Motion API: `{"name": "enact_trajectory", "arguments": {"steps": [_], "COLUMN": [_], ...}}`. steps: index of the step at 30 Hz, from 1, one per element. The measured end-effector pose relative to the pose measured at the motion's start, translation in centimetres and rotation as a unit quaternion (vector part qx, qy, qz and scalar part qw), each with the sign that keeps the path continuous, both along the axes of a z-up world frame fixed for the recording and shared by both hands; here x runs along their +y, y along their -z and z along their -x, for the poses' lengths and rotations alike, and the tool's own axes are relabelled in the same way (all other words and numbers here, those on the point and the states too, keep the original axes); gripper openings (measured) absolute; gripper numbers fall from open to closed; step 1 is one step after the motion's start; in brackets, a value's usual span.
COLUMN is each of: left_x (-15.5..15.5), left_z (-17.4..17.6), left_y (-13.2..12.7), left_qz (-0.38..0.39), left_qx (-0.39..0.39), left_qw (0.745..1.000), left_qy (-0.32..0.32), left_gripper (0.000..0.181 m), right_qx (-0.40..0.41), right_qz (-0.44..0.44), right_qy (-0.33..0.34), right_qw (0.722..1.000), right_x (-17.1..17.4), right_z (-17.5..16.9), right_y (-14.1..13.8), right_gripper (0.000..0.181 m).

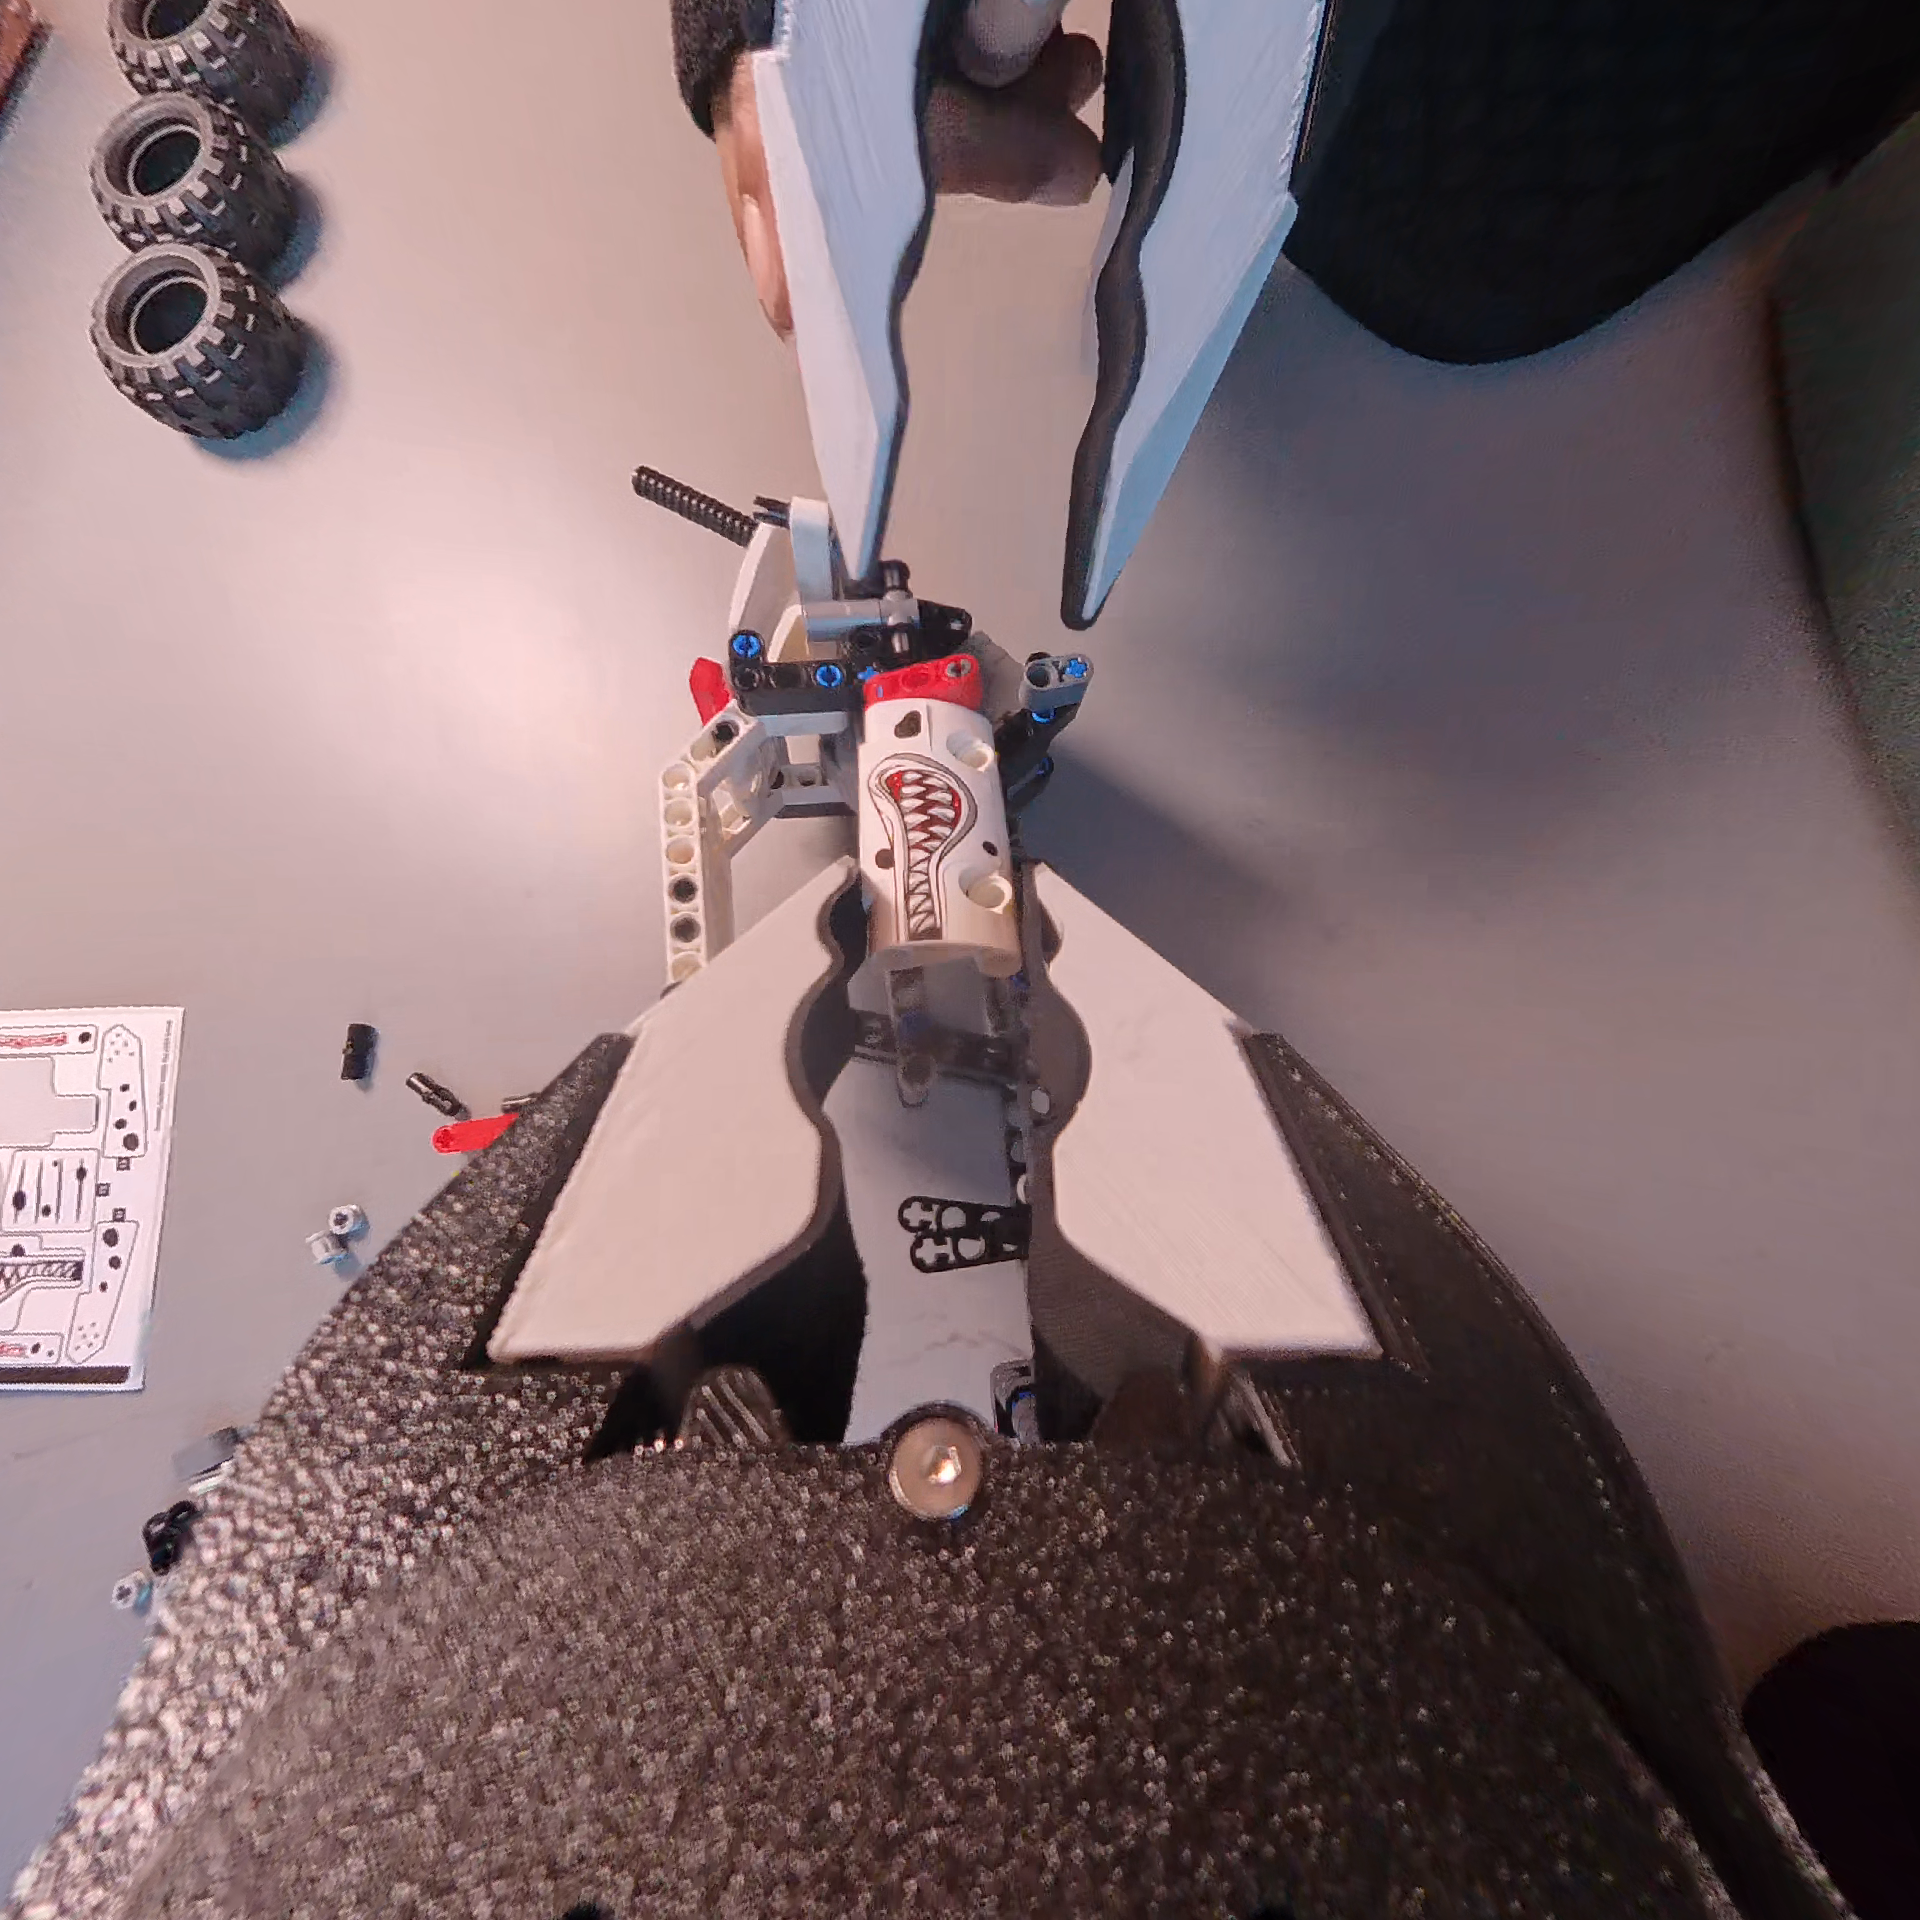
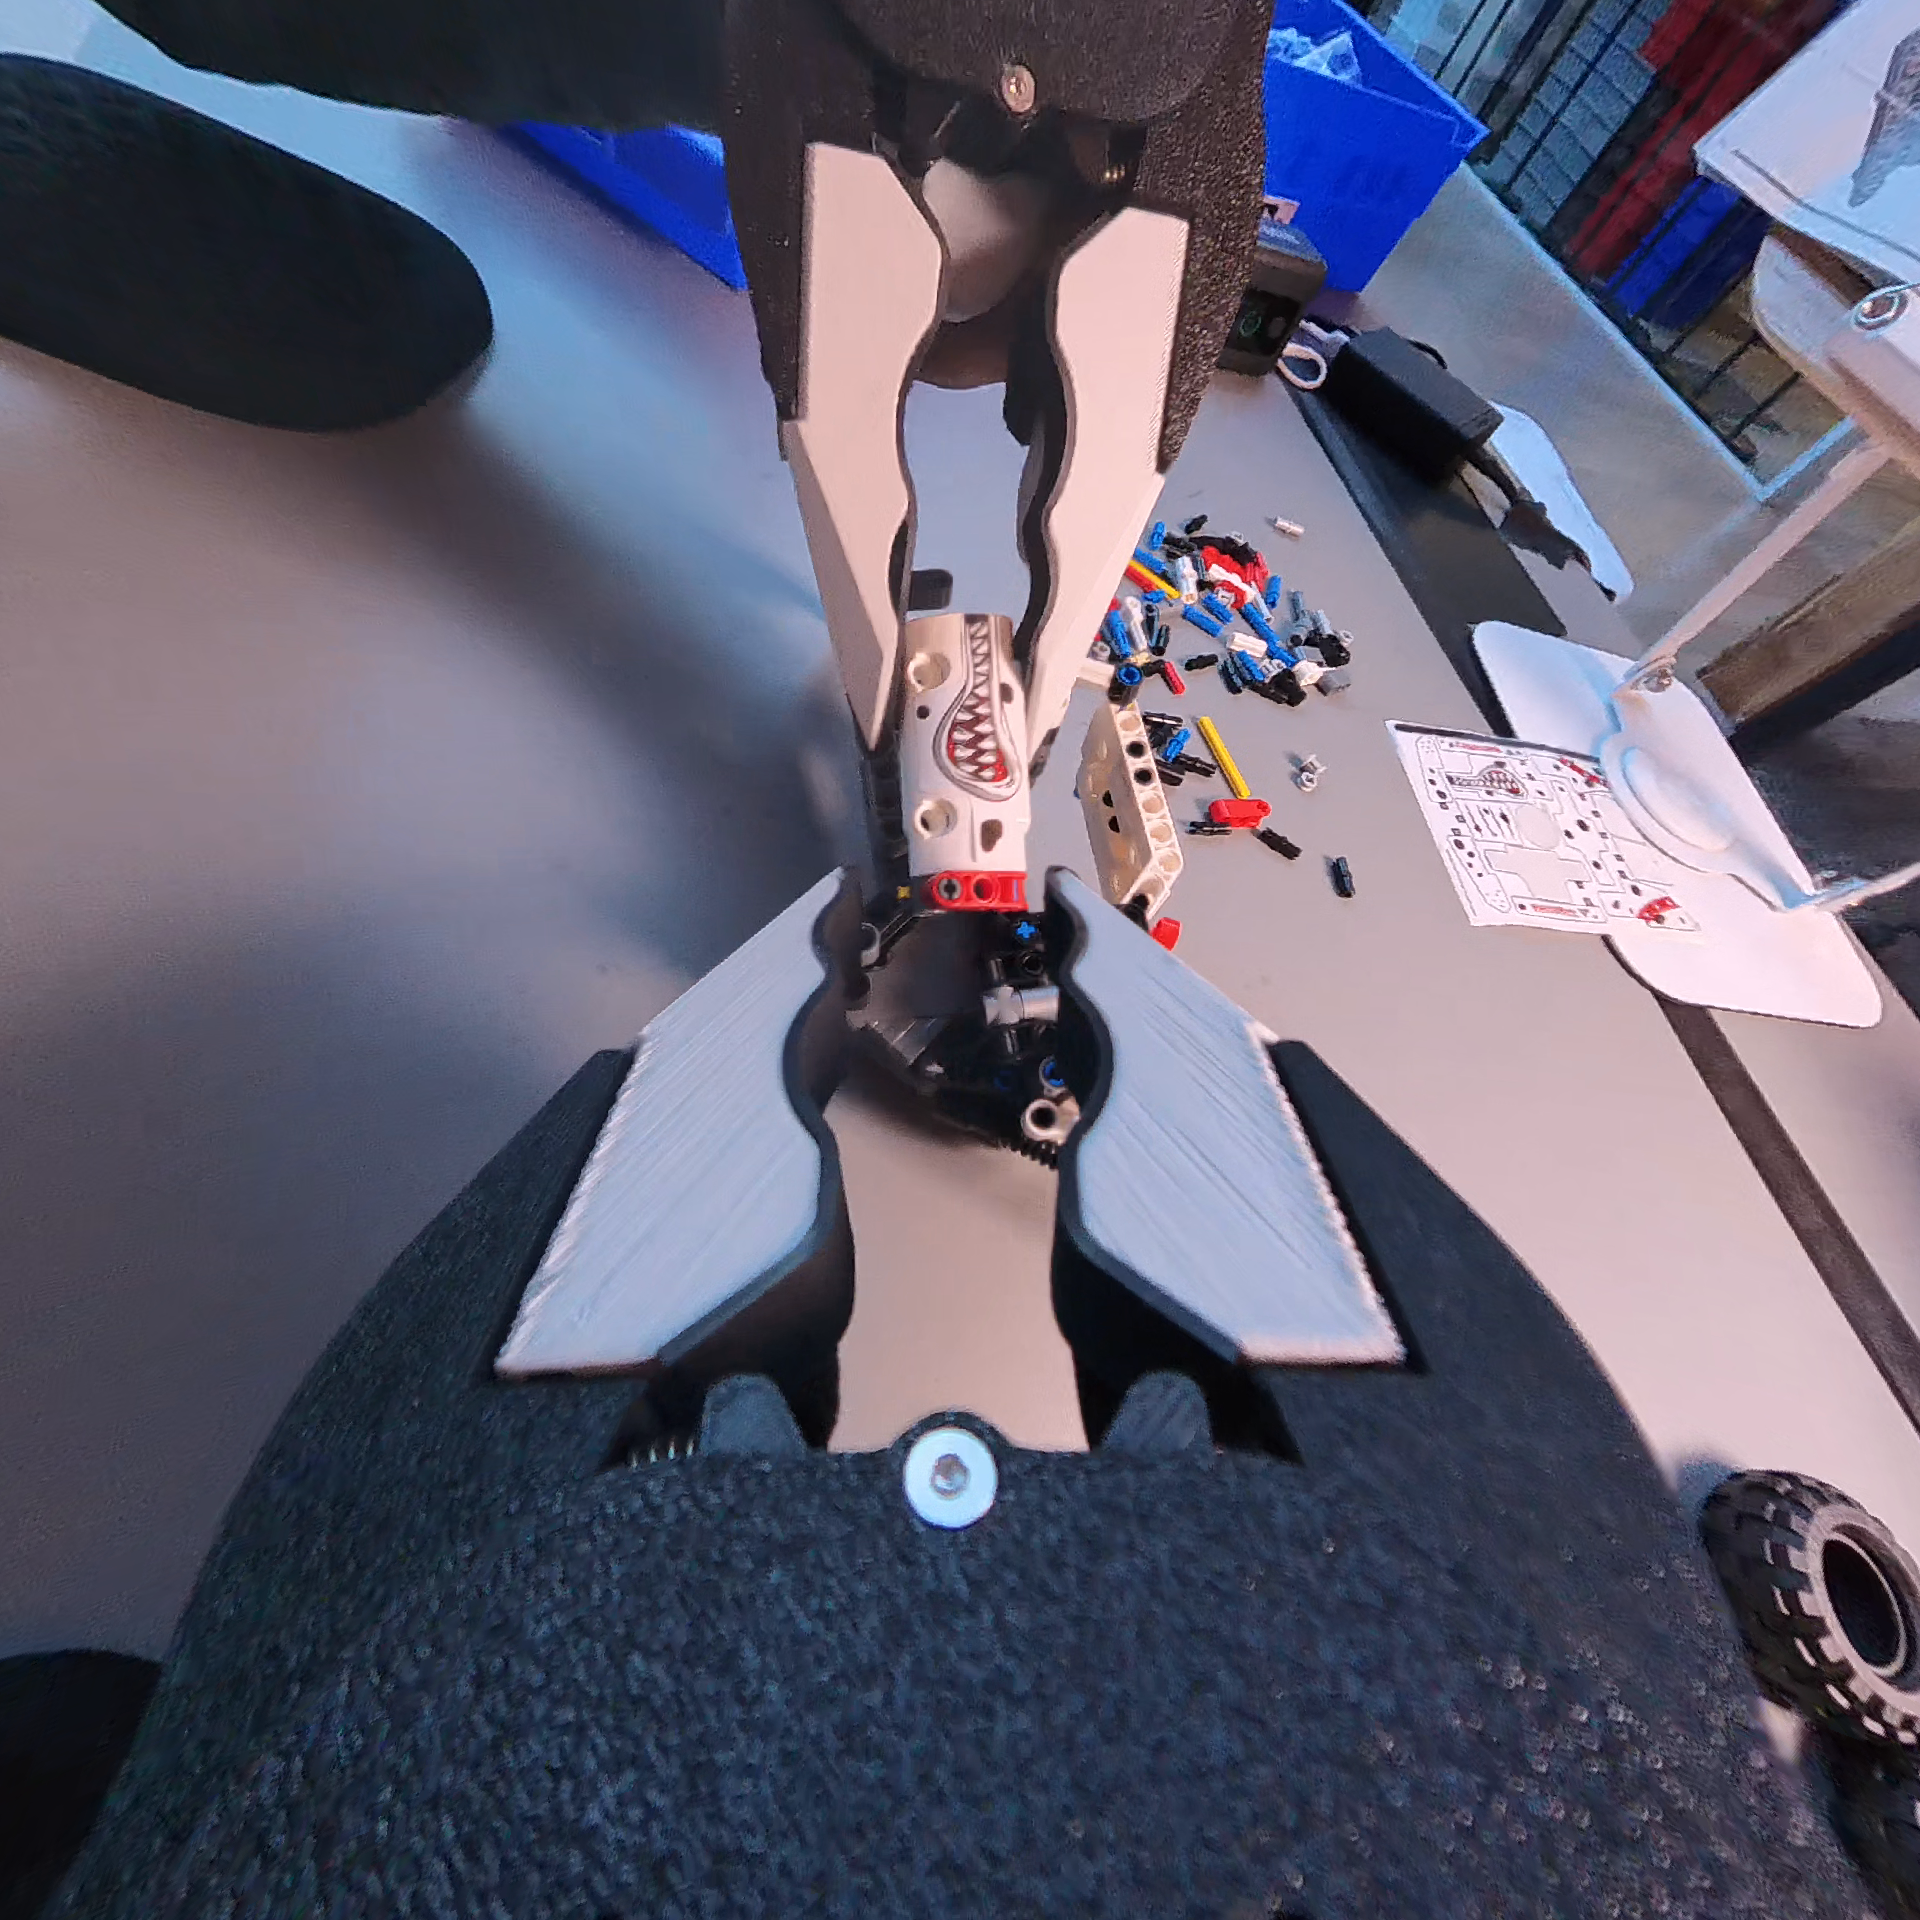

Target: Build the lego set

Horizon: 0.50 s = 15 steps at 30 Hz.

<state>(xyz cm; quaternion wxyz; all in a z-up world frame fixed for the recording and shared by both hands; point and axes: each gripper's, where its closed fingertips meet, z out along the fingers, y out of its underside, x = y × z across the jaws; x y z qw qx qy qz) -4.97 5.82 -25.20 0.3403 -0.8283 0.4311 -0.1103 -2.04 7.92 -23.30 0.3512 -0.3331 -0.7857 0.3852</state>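
Tyres (image 1: 192,218): three black ones lay in a row at the table's far left.
Left gripper (image 1: 940,914): closed around the near end of the lego model (image 1: 894,769).
Right gripper (image 2: 951,904): its jaws stood parted around the model's red-capped end, grip uncertain.
Loose pieces (image 2: 1226,623): scattered at the right.

Lower frame of model (image 1: 940,1049) hidden between left gripper's fingers (image 1: 717,1132). Sticker sheet (image 1: 73,1195) cropped at left edge. Tyre (image 2: 1839,1621) cropped at right edge. Loose-parts pile (image 2: 1226,623) too small to resolve. Far shelving blurred.
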Motion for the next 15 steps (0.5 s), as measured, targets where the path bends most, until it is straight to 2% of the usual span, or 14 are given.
{"name": "enact_trajectory", "arguments": {"steps": [7,11,15], "left_x": [-0.2,-0.2,-0.2], "left_z": [0.2,0.3,0.4], "left_y": [0.8,0.8,0.7], "left_qz": [0.013,0.017,0.021], "left_qx": [-0.009,-0.009,0.005], "left_qw": [1.000,1.000,1.000], "left_qy": [-0.010,-0.012,-0.013], "left_gripper": [0.029,0.030,0.031], "right_qx": [-0.043,-0.062,-0.086], "right_qz": [-0.041,-0.034,-0.046], "right_qy": [0.004,0.006,0.004], "right_qw": [0.998,0.997,0.995], "right_x": [0.1,0.2,0.1], "right_z": [1.5,1.7,1.7], "right_y": [2.1,2.0,2.1], "right_gripper": [0.036,0.026,0.026]}}
